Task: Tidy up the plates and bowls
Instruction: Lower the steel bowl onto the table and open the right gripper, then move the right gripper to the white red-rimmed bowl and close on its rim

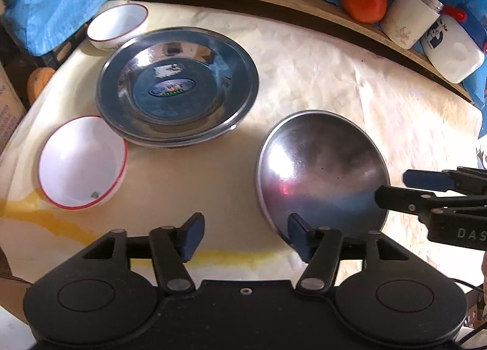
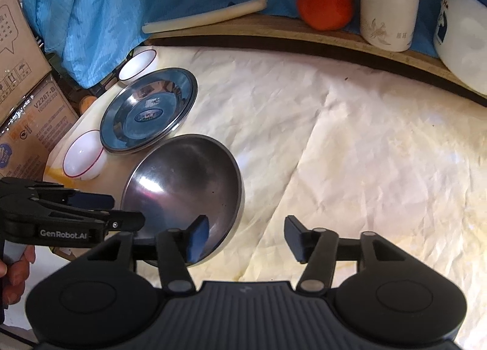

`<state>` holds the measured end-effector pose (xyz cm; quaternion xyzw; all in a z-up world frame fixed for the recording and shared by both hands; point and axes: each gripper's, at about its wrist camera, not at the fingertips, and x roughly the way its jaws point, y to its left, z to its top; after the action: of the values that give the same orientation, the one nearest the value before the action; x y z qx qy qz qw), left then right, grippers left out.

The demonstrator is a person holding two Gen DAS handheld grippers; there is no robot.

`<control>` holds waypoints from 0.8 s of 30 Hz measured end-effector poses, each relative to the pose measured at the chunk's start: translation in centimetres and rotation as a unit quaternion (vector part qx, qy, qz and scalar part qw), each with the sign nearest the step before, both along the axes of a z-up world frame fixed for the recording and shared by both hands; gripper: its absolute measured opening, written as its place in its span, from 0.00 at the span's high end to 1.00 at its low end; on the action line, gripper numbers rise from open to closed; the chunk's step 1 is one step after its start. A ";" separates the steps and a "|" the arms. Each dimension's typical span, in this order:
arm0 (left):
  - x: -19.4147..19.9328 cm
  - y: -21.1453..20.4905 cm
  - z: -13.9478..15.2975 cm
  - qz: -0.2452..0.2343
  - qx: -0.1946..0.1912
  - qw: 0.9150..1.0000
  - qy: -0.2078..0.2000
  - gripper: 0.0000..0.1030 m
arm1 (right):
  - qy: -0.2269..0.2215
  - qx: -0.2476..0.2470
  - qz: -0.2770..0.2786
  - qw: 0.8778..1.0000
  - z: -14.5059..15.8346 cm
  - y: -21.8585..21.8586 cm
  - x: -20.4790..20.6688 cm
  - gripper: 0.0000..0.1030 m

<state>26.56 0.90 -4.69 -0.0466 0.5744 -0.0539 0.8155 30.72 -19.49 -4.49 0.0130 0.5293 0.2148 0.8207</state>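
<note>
Both grippers are standing spread apart, gripping nothing. Steel bowl is lying at 11 o'clock from right gripper (one finger overlapping its near rim), at 1 o'clock from left gripper; right looks nearer.

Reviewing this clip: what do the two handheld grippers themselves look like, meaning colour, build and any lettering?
Both are matte black plastic with round side housings, pinned linkage arms and dark blue pads. The left gripper shows white lettering "GenRobot.AI" on its side in the right wrist view; the right gripper has a ribbed top and shows "DAS" on its side, cut off by the frame. A bare hand holds the left one.
</note>
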 end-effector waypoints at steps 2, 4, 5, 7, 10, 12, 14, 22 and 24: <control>-0.2 0.4 0.4 0.005 0.003 1.000 -0.007 0.30 | -0.011 -0.006 0.001 1.000 0.4 0.1 -0.3 0.30; -0.5 1.0 0.7 0.017 0.003 1.000 -0.011 0.25 | -0.022 -0.011 0.003 1.000 0.9 0.1 -0.5 0.25; -0.6 1.4 1.0 0.025 0.004 1.000 -0.013 0.24 | -0.027 -0.012 0.005 1.000 1.1 0.2 -0.6 0.22; -0.9 2.4 1.6 0.041 0.005 0.999 -0.021 0.18 | -0.036 -0.013 0.012 0.999 1.6 0.5 -0.6 0.18; -1.4 4.2 2.5 0.073 0.006 0.997 -0.036 0.13 | -0.056 -0.017 0.025 0.998 2.3 1.4 -0.6 0.11; -1.8 5.4 2.9 0.098 0.008 0.994 -0.044 0.10 | -0.067 -0.014 0.038 0.997 2.8 2.2 -0.5 0.07; -2.2 6.8 3.1 0.125 0.012 0.991 -0.048 0.09 | -0.077 -0.011 0.051 0.996 3.2 3.1 -0.2 0.06; -3.1 10.9 3.1 0.183 0.042 0.981 -0.046 0.07 | -0.097 0.015 0.117 0.988 4.5 7.7 1.2 0.05; -3.3 11.6 3.3 0.191 0.056 0.979 -0.045 0.07 | -0.099 0.022 0.135 0.986 4.7 9.0 1.4 0.04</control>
<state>23.26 12.52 -1.41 -0.1073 0.5194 0.1331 0.8372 32.09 -10.49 0.17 -0.0619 0.4371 0.3358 0.8321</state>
